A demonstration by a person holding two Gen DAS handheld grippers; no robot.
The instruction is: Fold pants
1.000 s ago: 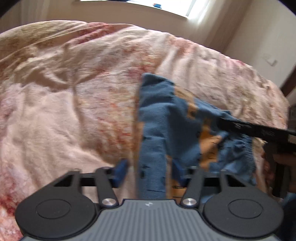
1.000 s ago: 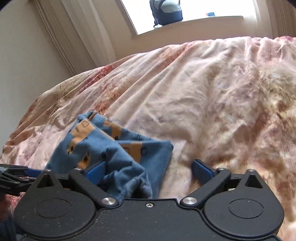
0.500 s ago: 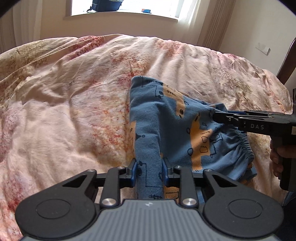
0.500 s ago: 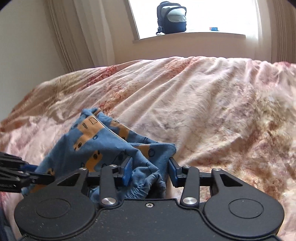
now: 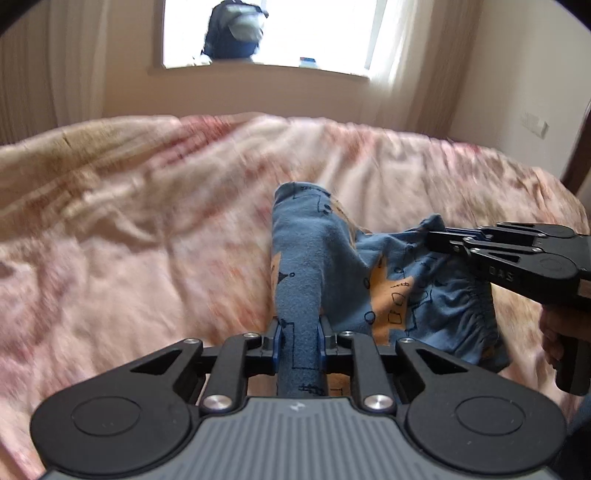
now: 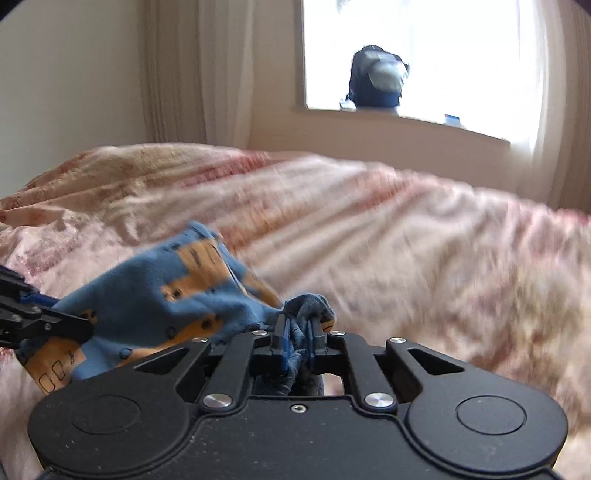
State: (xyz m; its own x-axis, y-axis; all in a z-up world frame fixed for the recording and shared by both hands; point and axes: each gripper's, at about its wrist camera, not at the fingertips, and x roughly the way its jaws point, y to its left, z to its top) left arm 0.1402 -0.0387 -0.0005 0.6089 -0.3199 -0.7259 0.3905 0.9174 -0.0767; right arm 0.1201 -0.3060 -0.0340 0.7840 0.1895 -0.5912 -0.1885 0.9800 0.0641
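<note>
- So a second ago both sets of fingers were spread wide around the pants [image 5: 314,266] with nothing pinched. Now the left gripper [image 5: 300,345] has its fingers clamped on a narrow blue roll of fabric, looks like a leg or a side fold, and they're still squeezing in a bit.
- That roll runs straight up and away from the left gripper toward the window [image 5: 266,33], and it's off the bed [image 5: 129,240] along most of its length, where before it lay flat.
- The pants themselves: bunched in a blue and orange heap on the pink floral bed, just right of the left gripper, elastic waistband sagging on the near side.
- Right of the heap, the right gripper [image 6: 298,334] was open around the waistband area a second ago. Now its fingers are closing tight on a scrunched wad of the cloth.
- Both views have tipped up too, way more of the window and the backpack [image 6: 376,79] on the sill than before, so I'd say both hands are lifting.
- For the fold: two grips are set, so next is probably pulling apart to flatten it. The right grip is wadded, so it might come out lopsided.
</note>
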